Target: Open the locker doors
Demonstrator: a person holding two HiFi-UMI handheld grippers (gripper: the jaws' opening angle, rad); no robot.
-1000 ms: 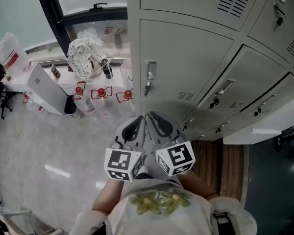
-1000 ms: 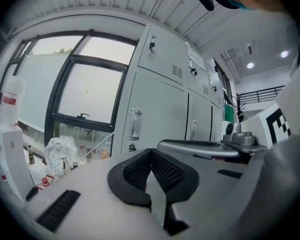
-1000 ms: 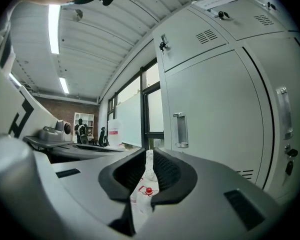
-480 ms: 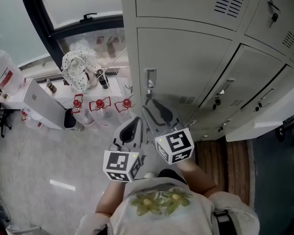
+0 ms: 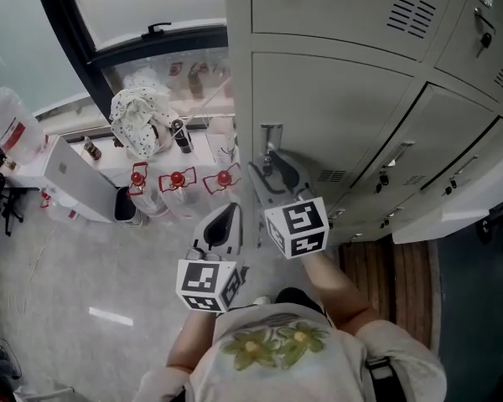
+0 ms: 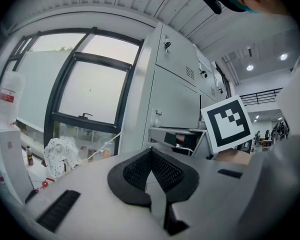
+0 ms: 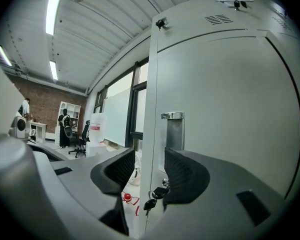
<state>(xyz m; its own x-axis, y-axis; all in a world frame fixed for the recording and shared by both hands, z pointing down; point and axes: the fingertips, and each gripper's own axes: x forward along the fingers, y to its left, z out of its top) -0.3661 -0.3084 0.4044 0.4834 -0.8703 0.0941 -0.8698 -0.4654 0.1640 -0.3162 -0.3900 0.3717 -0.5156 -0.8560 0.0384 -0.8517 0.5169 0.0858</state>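
Facing the pale grey steel locker door (image 5: 344,115), the right gripper (image 7: 150,156) has just been opening its fingers, now spread with nothing between them, just short of the door's chrome recessed handle (image 7: 174,131). The left gripper (image 6: 151,151), fingers pressed together, hangs down-left of that handle. Next, probably: grip the handle and pull.

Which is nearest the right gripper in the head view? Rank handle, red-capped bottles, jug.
1. Handle, just ahead of the right gripper, whose jaws have just been opening, empty.
2. Red-capped bottles, left, on the floor.
3. Jug, far left.
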